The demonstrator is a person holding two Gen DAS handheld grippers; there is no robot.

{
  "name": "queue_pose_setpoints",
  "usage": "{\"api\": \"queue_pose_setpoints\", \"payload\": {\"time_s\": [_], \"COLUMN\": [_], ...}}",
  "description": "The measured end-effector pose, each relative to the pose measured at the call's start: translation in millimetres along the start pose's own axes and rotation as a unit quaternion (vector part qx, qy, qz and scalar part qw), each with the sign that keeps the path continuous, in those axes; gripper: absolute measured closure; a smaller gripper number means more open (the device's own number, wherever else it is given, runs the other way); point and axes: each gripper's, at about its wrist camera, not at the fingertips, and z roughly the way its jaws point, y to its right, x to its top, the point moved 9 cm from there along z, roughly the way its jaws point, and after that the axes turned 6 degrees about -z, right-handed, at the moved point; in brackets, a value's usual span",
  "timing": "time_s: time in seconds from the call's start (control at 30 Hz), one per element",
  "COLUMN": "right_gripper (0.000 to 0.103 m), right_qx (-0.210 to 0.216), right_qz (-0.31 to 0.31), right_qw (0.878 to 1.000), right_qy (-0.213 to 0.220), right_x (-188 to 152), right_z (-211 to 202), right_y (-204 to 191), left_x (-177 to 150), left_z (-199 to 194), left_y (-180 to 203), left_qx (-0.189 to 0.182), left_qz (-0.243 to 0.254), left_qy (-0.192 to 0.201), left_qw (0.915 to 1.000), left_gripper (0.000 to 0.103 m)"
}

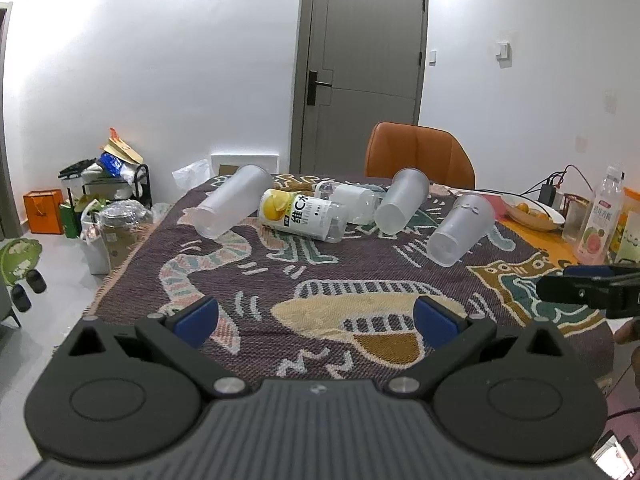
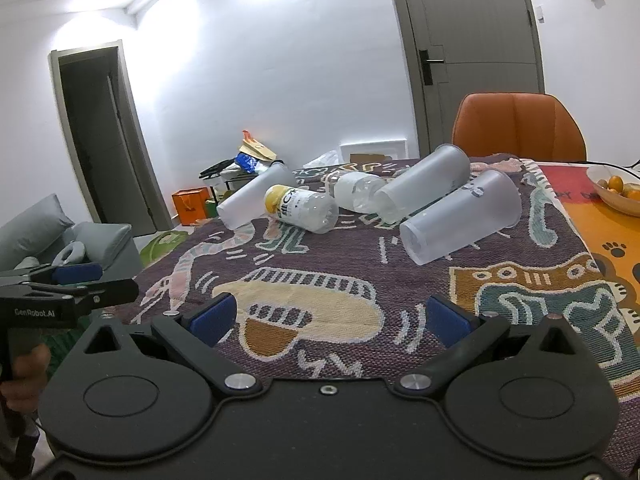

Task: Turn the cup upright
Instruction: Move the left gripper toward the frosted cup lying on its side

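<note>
Item: three frosted translucent plastic cups, all lying on their sides on the patterned woven cloth (image 2: 400, 280) over the table. We found the nearest frosted cup (image 2: 460, 216) toward the right, base facing us and mouth pointing away, a small grey mark on its wall. A second frosted cup (image 2: 424, 188) lay just behind it, seemingly touching a clear label-less bottle (image 2: 356, 192). A third frosted cup (image 2: 256, 200) lay at the far left, near the cloth's edge.

Handling, as we judged it: thin-walled, empty and light; apt to roll on the weave and to buckle under a hard squeeze; smooth and likely slippery. We judged the mid-wall of the nearest cup the best hold, across its width.

Adjacent: a yellow-labelled lemon drink bottle (image 2: 300, 208) on its side between the left and middle cups; an orange chair (image 2: 520, 124) behind; a white bowl of oranges (image 2: 616, 192) at right.

Tools: the left gripper (image 1: 316, 320) and right gripper (image 2: 332, 318) both hovered above the near cloth, blue pads spread wide, grasping nothing, well apart from every cup.

Obscured: the cups' mouths faced away, so their interiors went unseen; whether the middle cup truly touched the bottle we could not tell.
</note>
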Motion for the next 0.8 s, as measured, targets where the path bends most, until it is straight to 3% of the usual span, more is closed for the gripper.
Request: {"api": "queue_pose_setpoints", "payload": {"time_s": [0.4,0.8], "right_gripper": [0.000,0.000], "right_qx": [-0.021,-0.054], "right_qz": [0.018,0.043], "right_qw": [1.000,0.997], "right_qy": [-0.014,-0.018], "right_x": [-8.0,-10.3], "right_z": [22.6,31.0], "right_y": [29.2,71.2], "left_x": [15.7,22.2], "left_z": [36.1,90.5], "left_y": [18.1,58.0], "left_qx": [-0.025,-0.063], "left_qz": [-0.005,0.023], "left_qy": [0.006,-0.034], "left_qw": [0.9997,0.9971], "left_gripper": [0.000,0.000]}}
